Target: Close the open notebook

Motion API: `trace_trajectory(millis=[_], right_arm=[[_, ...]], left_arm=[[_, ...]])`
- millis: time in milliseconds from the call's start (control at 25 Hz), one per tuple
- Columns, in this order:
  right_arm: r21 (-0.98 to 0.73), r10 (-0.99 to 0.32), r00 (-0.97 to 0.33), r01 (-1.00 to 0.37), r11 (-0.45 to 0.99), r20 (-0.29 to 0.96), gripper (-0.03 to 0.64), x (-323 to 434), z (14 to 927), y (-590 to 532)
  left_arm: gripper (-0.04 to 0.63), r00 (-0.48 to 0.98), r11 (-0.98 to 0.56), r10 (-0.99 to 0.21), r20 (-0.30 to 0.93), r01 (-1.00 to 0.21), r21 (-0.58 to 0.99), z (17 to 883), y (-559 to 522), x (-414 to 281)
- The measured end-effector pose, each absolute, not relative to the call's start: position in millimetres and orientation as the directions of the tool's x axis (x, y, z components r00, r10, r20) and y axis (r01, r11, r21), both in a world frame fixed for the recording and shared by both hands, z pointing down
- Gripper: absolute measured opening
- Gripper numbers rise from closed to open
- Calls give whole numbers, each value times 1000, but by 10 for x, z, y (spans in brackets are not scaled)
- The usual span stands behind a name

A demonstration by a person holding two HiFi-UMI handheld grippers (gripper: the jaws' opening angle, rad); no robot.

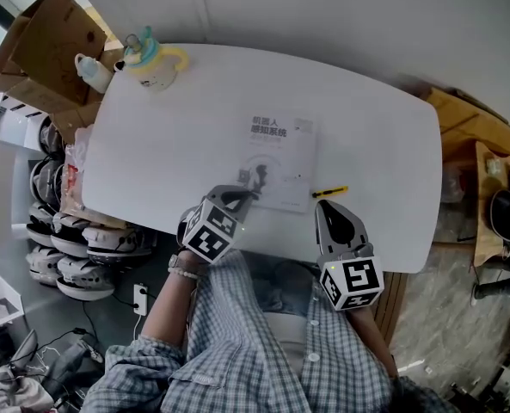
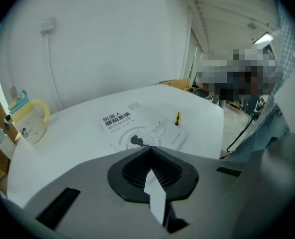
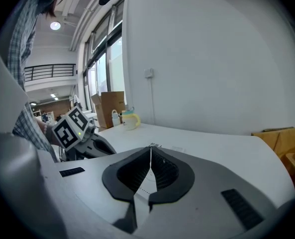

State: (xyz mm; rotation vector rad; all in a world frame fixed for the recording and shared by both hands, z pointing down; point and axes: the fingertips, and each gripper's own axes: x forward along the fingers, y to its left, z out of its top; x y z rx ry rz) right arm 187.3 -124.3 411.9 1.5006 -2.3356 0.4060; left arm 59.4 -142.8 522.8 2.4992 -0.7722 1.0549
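Two claws, both clenched and empty, hang at the tabletop's (image 1: 151, 144) near edge. The closed notebook (image 1: 279, 149) lies just ahead of the left claw (image 1: 244, 196); a yellow pen (image 1: 330, 192) lies just ahead of the right claw (image 1: 329, 210).

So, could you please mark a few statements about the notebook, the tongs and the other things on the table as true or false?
1. The notebook lies closed, cover up, on the table. True.
2. The small yellow item lies on the notebook's cover. False: it lies on the table, by the notebook's near right corner as the head view shows it.
3. The mug with a yellow handle stands near the table's far left corner. True.
4. The left tongs clamp the notebook. False: they are shut with nothing between them.
5. The right tongs stand wide open. False: they are shut as well, and empty.
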Motion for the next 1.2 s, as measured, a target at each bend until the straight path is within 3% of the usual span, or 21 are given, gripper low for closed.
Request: trace_trajectory(millis=[520, 1200], right_arm=[[-25, -850, -352, -928, 373, 392, 23, 1909, 3931, -1288], [28, -878, -355, -923, 384, 322, 23, 1878, 3660, -1406]], left_arm=[[6, 658, -746, -536, 529, -662, 68, 4337, -1514, 335], [6, 719, -729, -612, 330, -675, 117, 3724, -1635, 256]])
